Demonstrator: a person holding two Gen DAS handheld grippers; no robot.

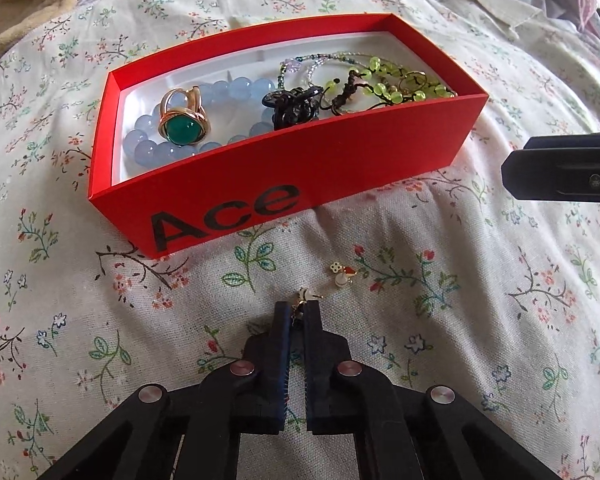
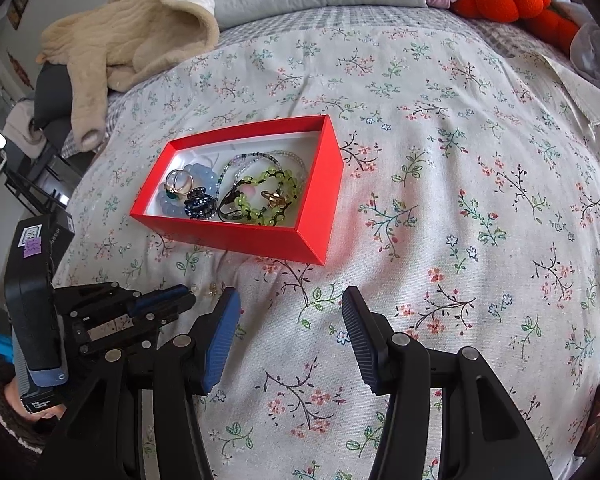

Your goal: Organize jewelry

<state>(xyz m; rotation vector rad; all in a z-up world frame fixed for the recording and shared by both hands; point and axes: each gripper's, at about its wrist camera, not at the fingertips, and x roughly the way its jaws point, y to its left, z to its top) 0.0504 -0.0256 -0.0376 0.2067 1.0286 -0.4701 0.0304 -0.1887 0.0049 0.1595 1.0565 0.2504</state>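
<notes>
Left gripper pressed together, pinching a small gold earring on the floral bedspread, just in front of the red box. Second earring lying near, to the right. Right gripper spread, nothing between its fingers, hovering over the bedspread beside the box.

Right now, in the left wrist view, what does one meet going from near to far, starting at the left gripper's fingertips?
Left gripper, shut on a small earring → second small earring lying on the floral bedspread → red box → green-stone ring on the blue bead bracelet inside it.
</notes>
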